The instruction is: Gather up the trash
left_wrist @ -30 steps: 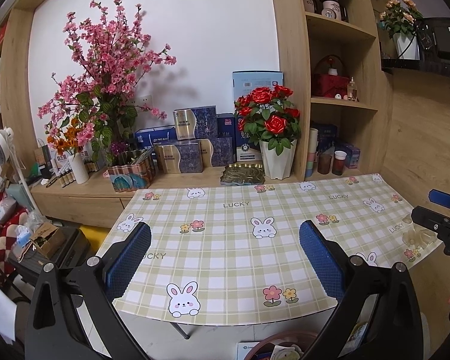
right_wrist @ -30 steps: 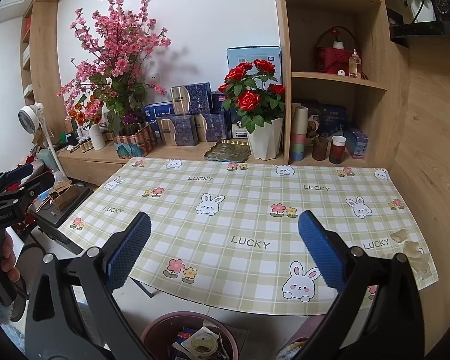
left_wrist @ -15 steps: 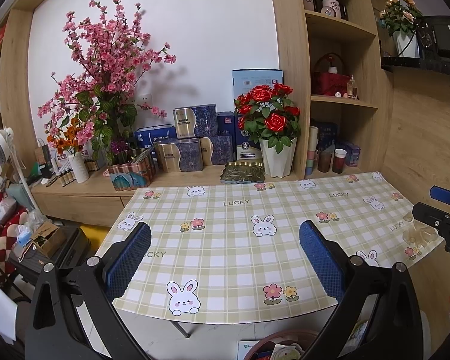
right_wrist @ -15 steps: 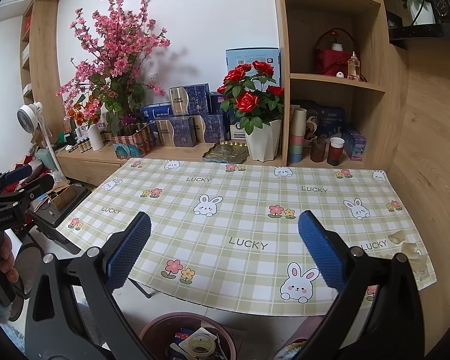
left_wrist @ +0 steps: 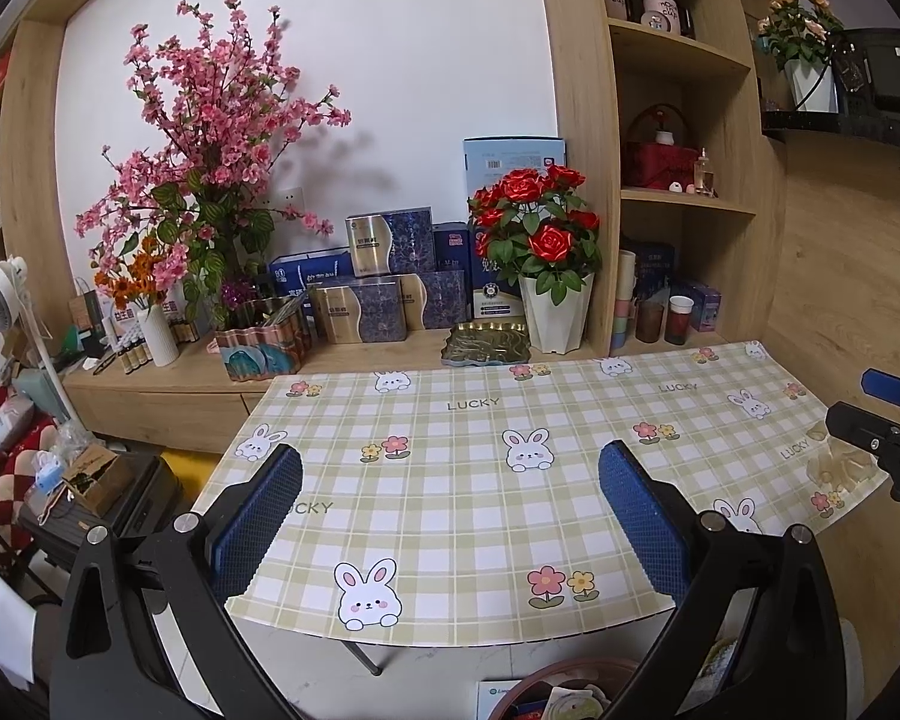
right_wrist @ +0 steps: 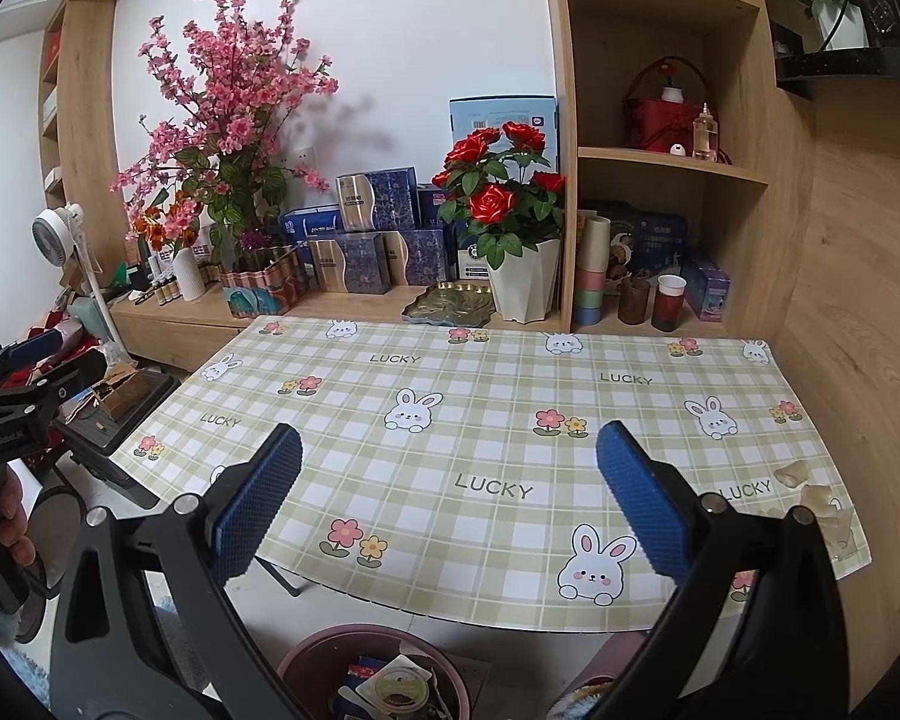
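Green checked cloth with bunnies covers the counter (right_wrist: 486, 420). Clear crumpled plastic scraps (right_wrist: 822, 504) lie at its 4 o'clock edge. Both the left hand-held gripper (left_wrist: 450, 516) and right hand-held gripper (right_wrist: 450, 498) gape wide, holding nothing, above a round pink bin (right_wrist: 306, 660).

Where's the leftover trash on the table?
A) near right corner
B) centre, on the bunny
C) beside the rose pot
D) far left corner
A: the crumpled clear wrappers lie at the table's near right corner, right of the open right gripper; nothing else is visible on the cloth.
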{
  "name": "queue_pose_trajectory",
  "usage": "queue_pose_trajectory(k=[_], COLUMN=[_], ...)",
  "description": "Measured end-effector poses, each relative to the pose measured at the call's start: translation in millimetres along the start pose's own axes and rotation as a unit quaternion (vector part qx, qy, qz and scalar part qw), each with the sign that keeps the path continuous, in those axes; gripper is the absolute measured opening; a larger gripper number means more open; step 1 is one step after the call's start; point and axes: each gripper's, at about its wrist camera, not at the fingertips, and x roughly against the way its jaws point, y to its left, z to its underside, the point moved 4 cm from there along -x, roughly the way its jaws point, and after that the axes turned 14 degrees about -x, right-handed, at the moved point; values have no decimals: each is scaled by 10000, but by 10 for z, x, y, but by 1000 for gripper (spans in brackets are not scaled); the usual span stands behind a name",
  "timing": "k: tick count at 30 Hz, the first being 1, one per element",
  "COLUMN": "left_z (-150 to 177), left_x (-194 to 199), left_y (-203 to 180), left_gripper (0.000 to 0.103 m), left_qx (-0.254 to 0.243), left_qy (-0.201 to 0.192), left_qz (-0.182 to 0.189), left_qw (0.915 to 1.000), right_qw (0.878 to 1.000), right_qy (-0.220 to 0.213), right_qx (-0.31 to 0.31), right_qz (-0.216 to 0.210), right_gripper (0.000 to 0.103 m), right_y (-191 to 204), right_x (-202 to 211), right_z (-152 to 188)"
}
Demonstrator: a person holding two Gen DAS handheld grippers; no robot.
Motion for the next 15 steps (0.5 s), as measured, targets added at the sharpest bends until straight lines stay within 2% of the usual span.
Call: queue_pose_trajectory(k=[15], left_z=[57], left_x=[18], left_y=[-36], left_gripper=[97], left_qx=[-50], left_qy=[30], left_qz=[-22], left_qw=[10000], right_qw=[10000], right_qy=[4], right_qx=[4], right_qz=[-2], right_gripper=[97], right_y=[-12], right_x=[-2], right_z=[0])
